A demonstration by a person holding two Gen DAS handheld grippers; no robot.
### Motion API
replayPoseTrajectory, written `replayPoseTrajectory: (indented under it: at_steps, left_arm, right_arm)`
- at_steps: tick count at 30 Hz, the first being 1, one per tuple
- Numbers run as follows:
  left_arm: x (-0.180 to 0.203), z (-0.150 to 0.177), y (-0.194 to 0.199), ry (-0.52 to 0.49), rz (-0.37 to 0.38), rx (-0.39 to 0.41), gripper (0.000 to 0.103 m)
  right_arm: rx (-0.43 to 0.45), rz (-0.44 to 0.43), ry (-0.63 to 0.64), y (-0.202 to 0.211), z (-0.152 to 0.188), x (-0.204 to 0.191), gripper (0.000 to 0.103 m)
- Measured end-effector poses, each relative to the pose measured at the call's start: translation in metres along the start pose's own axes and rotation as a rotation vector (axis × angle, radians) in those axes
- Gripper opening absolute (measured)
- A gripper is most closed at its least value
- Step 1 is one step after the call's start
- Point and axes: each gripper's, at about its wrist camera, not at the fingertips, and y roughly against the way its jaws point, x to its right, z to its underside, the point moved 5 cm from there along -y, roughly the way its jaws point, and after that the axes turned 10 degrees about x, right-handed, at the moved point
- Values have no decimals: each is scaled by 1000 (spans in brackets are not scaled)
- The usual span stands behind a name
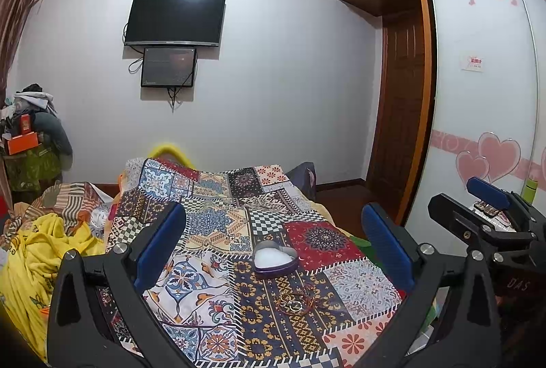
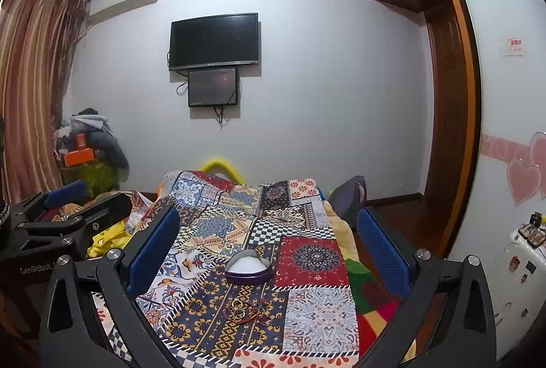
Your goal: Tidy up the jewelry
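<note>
Left claw (image 1: 273,248): I hold it above the patchwork bedspread (image 1: 211,224) with its blue pads spread wide apart; nothing sits between them.
Right claw (image 2: 269,248): likewise held over the bedspread, pads wide apart, gripping nothing. In the left wrist view it appears at the right edge, beside my left claw.
Heart-shaped tin (image 2: 248,267): rests on the bedspread, lid off, showing a white lining. It lies ahead of both claws, touched by neither.
Jewelry (image 2: 247,310): small loose pile of rings and thin reddish cords on the bedspread, just in front of the tin on the near side, apart from it. Individual pieces are too small for me to tell apart.
Yellow blanket (image 1: 37,252): bunched at the left side of the bed.
Television (image 2: 214,40): mounted on the far wall, screen dark, with a smaller screen (image 2: 213,87) directly beneath.
Wardrobe (image 1: 484,88): at right, white sliding door with pink heart decals.
</note>
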Motion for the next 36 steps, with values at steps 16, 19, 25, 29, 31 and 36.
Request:
replayPoseTrajectory:
  at_steps: [16,19,25,29,31,36]
  left_arm:
    - [-2,3,-2,4,3,-6,103]
    - [-3,2,-2,2,1,-7,103]
    - [-2,2,-1,4,3,-8,103]
    - [-2,0,-2,8,7,-8,103]
    - [-2,-1,-2,7,7,-5,103]
    - [-1,-1,-3,3,6,-2,103]
  right_arm:
    - [-8,-4,2,-4,0,-1,103]
    - [-9,-3,2,-3,0,-2,103]
    - [-8,-3,2,-3,0,-2,103]
    - [-9,-1,1,-4,1,-2,103]
    - [-8,1,-1,-5,1,-2,103]
    - [-9,1,-4,-7,3,1,103]
